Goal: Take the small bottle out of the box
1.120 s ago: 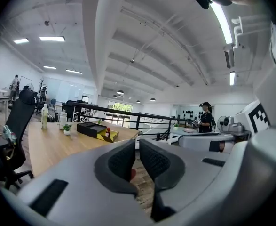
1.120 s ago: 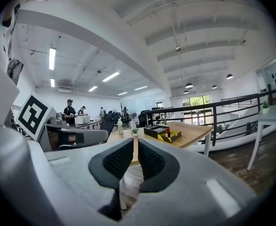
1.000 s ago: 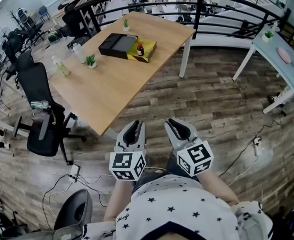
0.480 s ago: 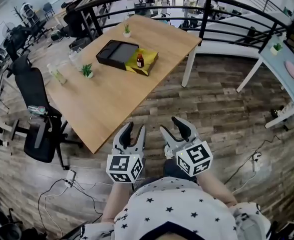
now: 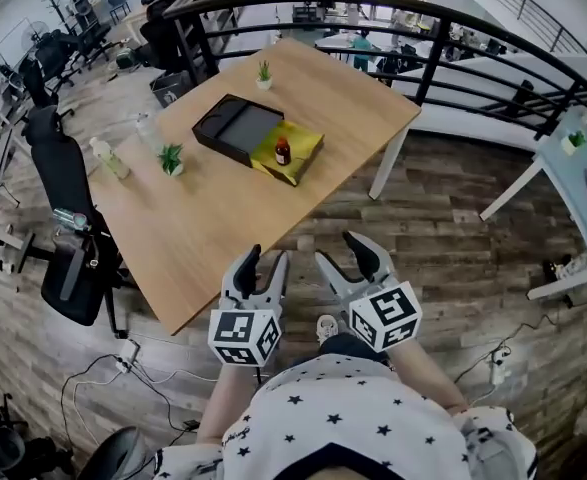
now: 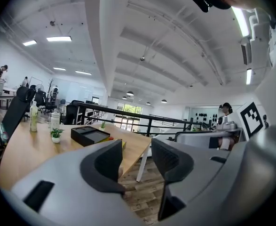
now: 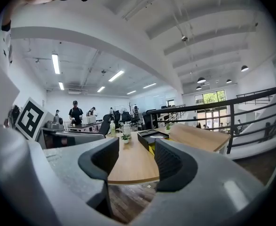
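Small dark-brown, red-capped bottle (image 5: 283, 151) stands upright on a flat yellow tray (image 5: 301, 153). Left gripper (image 5: 262, 262) and right gripper (image 5: 341, 255): jaws opening, nothing between them.

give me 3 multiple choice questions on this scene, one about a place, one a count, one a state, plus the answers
1. Where is the small bottle?
A. on the yellow part beside the black box
B. on the floor
C. on a chair

2. How many potted plants stand on the table?
A. none
B. two
C. five

3. What is between the fingers of the left gripper and the right gripper?
A. the bottle
B. a plant
C. nothing

Answers:
1 A, the bottle stands upright on the yellow part, right against the black box.
2 B, one plant is near the far edge and one is left of the box.
3 C, both grippers are short of the table, their fingers opening with nothing between them.
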A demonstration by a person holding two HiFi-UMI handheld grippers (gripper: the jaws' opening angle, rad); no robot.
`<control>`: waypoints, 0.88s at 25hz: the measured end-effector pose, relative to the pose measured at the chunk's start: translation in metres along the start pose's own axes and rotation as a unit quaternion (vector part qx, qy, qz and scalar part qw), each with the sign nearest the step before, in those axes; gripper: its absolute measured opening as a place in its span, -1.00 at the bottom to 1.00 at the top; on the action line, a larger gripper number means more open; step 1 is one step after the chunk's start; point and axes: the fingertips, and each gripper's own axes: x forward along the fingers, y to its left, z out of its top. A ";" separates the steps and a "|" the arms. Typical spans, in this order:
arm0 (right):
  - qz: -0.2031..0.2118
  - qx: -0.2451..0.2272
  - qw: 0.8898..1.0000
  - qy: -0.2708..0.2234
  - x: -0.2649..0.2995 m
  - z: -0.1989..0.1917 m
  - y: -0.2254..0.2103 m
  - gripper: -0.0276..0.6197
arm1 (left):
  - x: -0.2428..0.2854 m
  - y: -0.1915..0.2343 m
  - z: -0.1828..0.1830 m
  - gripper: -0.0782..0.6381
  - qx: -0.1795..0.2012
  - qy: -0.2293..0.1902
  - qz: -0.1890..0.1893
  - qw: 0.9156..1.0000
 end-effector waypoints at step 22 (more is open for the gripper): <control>0.089 -0.018 0.995 0.050 0.105 0.002 -0.094 -0.20 | 0.105 0.043 0.011 -0.30 -0.034 -0.009 0.098 0.995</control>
